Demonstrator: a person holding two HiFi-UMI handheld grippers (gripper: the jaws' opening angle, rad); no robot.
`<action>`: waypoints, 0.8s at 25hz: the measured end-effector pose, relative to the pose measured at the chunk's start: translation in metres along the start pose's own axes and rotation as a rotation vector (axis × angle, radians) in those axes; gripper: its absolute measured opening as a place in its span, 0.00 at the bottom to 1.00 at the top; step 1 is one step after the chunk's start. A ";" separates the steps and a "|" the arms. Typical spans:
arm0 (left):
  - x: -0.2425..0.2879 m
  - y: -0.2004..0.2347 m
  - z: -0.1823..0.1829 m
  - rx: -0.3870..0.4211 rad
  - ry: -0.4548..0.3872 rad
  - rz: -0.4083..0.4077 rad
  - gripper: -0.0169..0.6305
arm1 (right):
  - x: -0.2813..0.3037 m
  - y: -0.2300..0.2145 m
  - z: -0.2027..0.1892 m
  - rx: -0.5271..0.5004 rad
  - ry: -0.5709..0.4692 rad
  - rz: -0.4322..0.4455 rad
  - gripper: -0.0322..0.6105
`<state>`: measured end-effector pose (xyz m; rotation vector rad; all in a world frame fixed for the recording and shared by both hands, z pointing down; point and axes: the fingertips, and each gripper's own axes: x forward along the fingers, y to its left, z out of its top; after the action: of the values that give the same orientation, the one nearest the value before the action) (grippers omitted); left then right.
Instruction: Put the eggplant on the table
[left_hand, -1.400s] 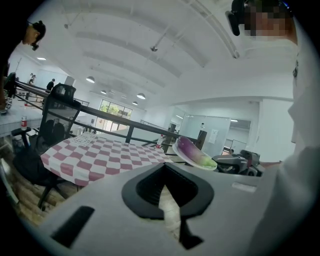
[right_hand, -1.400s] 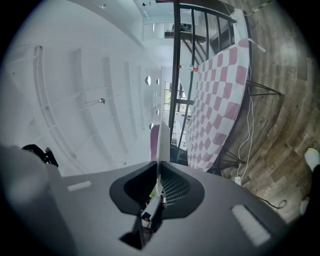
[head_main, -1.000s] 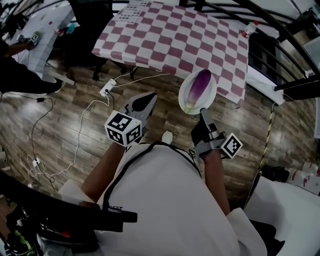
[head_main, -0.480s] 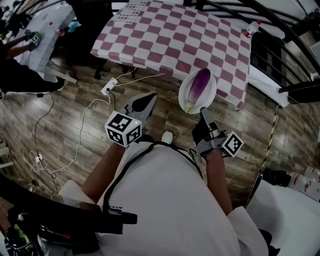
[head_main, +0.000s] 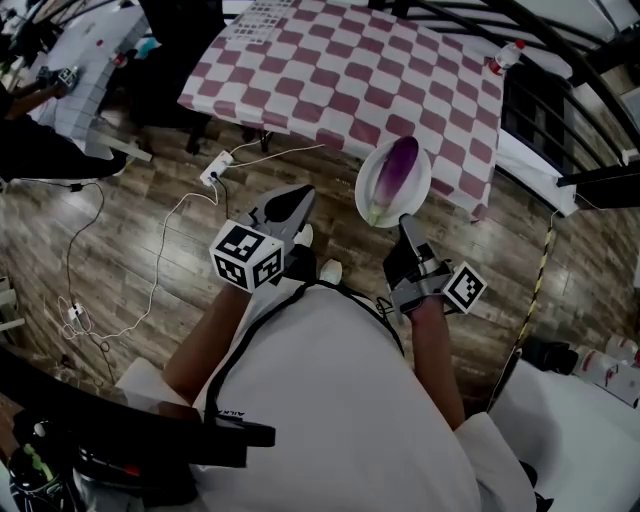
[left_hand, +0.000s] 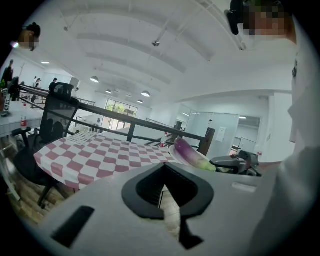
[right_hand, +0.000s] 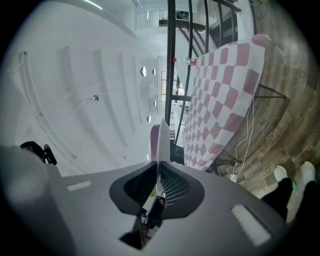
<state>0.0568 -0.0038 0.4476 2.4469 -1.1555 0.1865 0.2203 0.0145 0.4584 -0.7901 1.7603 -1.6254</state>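
A purple eggplant (head_main: 397, 172) with a green stem end lies on a white plate (head_main: 366, 190). My right gripper (head_main: 403, 221) is shut on the plate's near rim and holds it level over the wooden floor, just before the corner of the table (head_main: 340, 70) with its pink-and-white checked cloth. In the right gripper view the plate (right_hand: 163, 134) stands edge-on between the jaws, with the eggplant (right_hand: 154, 136) behind it. My left gripper (head_main: 287, 208) is shut and holds nothing. Its own view shows the eggplant (left_hand: 190, 153) and the right gripper (left_hand: 235, 163) off to the right.
A power strip (head_main: 213, 175) with white cables lies on the floor before the table. A black chair (head_main: 175, 55) stands at the table's left. A bottle (head_main: 500, 55) and a printed sheet (head_main: 262, 18) sit on the far part. Black railings (head_main: 590, 90) run on the right.
A second shoe has come forward beneath the left gripper. Both grippers and the plate with the eggplant hold nearly the same places in the head view.
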 end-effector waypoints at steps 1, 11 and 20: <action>0.001 0.001 0.000 -0.002 0.001 0.000 0.03 | 0.002 0.000 0.000 0.001 0.000 0.000 0.10; 0.015 0.021 0.014 0.018 0.008 -0.029 0.03 | 0.028 0.000 0.005 0.002 -0.021 0.003 0.10; 0.028 0.056 0.028 0.012 0.011 -0.025 0.03 | 0.067 0.001 0.013 0.006 -0.029 0.013 0.10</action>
<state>0.0306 -0.0664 0.4486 2.4669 -1.1212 0.1998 0.1875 -0.0451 0.4540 -0.7942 1.7363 -1.6022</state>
